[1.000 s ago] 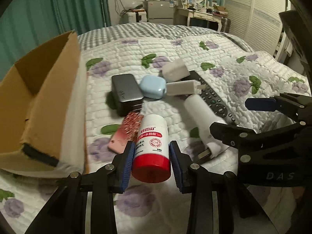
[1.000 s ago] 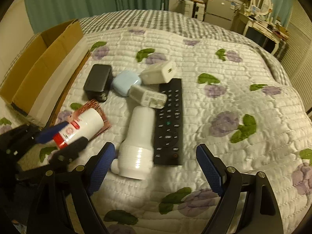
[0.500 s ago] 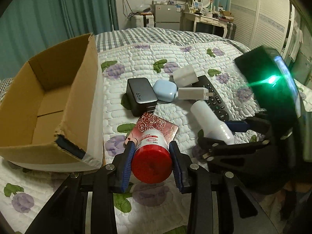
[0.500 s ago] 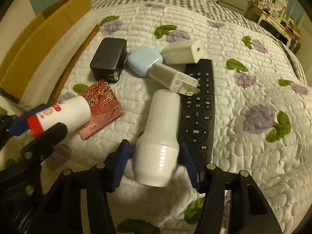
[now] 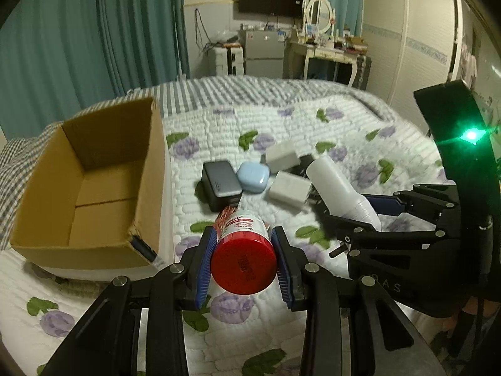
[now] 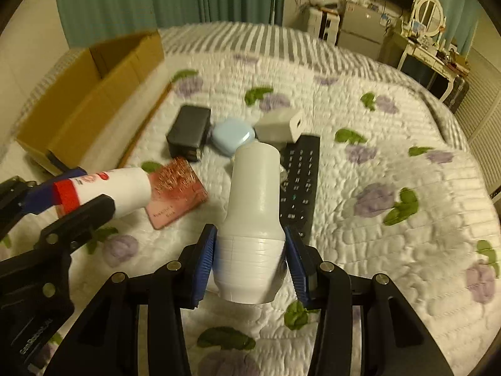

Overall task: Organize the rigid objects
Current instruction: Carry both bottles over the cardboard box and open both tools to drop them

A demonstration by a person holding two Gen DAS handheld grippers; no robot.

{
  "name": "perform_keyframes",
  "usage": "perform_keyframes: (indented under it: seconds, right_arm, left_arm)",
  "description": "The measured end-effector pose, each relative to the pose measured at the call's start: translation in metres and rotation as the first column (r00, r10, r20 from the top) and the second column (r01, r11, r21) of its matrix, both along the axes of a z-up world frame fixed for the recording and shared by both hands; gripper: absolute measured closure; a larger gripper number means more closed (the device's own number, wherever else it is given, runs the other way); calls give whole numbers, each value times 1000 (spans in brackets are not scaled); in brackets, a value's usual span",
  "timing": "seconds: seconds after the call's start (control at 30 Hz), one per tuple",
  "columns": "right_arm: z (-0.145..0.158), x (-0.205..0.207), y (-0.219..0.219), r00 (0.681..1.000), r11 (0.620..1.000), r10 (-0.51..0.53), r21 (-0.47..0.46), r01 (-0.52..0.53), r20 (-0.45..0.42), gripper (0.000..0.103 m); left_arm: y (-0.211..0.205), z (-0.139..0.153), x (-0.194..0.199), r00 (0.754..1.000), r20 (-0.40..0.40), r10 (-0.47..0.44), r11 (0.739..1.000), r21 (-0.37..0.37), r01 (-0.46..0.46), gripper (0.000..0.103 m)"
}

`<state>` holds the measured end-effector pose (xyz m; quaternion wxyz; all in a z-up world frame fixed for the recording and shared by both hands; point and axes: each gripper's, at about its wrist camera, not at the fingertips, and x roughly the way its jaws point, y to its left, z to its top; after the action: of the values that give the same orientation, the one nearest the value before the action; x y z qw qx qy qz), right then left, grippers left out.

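Note:
My left gripper (image 5: 244, 260) is shut on a white bottle with a red cap (image 5: 243, 263) and holds it above the quilt; it also shows in the right wrist view (image 6: 103, 188). My right gripper (image 6: 250, 260) is shut on a plain white bottle (image 6: 253, 213), lifted off the bed; it also shows in the left wrist view (image 5: 338, 185). An open, empty cardboard box (image 5: 94, 194) sits on the bed to the left.
On the quilt lie a black power adapter (image 6: 188, 131), a light blue case (image 6: 231, 138), a white charger (image 6: 281, 125), a black remote (image 6: 300, 181) and a pink rose-patterned card (image 6: 175, 194). A second white charger (image 5: 289, 191) lies by them.
My right gripper closed on the white bottle and lifted it off the bed. My left gripper rose and tilted with the red-capped bottle, and the box interior came into view.

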<state>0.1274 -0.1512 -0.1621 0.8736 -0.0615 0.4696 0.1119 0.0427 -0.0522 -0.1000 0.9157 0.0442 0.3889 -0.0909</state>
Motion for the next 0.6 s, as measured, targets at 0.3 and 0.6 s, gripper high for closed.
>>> perform_keyframes:
  seconds: [0.3,0.6]
  right_arm:
    - [82,-4,16,986,998,56,31,-62,158,59]
    - [148,24,78,947,979,174,52,-195,270,59]
  left_arm:
    - [33,74,4,990,134,53,998,-49,-47,67]
    - [103,124,37,967,209,149,989,-39,-144,67]
